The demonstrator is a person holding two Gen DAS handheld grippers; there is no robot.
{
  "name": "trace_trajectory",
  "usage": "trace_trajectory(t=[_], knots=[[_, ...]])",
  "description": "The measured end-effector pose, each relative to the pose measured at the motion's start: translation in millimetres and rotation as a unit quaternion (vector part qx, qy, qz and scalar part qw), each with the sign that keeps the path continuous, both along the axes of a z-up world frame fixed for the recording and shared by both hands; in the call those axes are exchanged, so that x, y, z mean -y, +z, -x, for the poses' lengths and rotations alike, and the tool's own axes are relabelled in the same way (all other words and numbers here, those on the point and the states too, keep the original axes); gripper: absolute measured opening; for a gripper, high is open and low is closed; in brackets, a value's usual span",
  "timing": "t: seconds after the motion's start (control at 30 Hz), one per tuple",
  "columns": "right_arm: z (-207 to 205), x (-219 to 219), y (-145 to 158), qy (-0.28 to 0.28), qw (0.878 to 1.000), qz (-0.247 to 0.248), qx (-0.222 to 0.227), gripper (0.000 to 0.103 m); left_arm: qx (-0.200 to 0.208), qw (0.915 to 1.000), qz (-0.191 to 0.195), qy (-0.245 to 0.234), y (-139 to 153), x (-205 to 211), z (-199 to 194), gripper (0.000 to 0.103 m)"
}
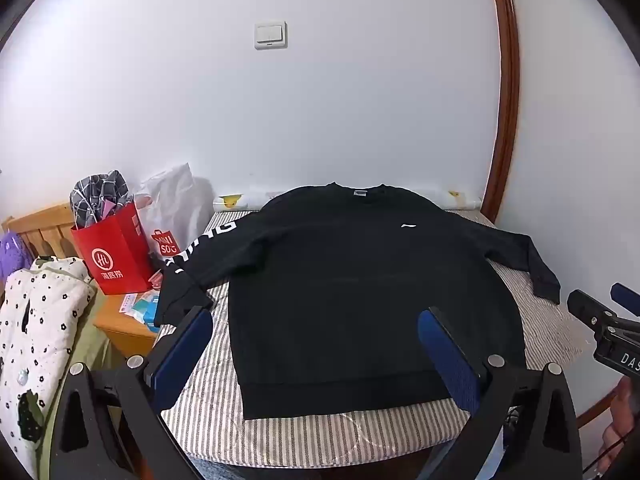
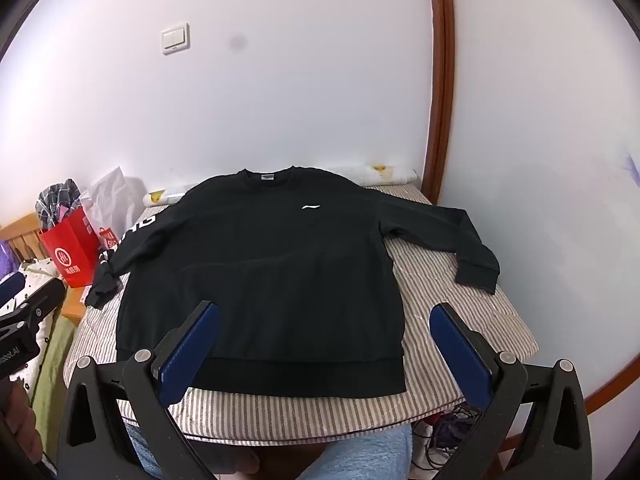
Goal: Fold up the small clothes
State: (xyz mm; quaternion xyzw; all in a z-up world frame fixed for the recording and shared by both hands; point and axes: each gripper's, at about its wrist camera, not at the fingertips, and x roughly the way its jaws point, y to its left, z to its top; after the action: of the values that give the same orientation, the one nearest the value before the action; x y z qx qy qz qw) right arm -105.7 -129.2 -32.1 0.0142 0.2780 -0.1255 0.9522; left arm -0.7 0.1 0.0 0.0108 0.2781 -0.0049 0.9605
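Lying flat and unfolded ahead of both jaws, the black sweatshirt (image 2: 260, 264) has both sleeves out — no fold made yet. Left gripper (image 1: 316, 344) and right gripper (image 2: 324, 340) are spread wide, holding nothing.

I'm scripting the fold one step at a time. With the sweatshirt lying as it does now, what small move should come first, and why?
Probably bring the right gripper to the right sleeve's cuff and pinch it. The black sweatshirt lies flat and face up on the striped table, both sleeves spread out, and both grippers hover open and empty near the hem.
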Motion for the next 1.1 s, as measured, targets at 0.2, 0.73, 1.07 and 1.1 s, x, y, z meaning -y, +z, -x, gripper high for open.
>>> trace_trajectory(t=[0.2,0.73,1.07,1.1], knots=[[-1,-2,0,-0.002,1.000,0.004,-0.002,0.103,-0.007,1.0000,0.001,-0.001,0,0,-1,0.103],[11,3,2,0.000,1.000,-0.003,0.004,0.103,0.002,0.9999,0.000,-0.010,5,3,4,0.103],[13,2,1,-0.002,1.000,-0.002,0.005,0.103,0.003,0.9999,0.001,-0.014,3,4,6,0.103],[13,1,1,-0.002,1.000,-0.001,0.006,0.103,0.003,0.9999,0.000,-0.013,3,4,7,0.103]])
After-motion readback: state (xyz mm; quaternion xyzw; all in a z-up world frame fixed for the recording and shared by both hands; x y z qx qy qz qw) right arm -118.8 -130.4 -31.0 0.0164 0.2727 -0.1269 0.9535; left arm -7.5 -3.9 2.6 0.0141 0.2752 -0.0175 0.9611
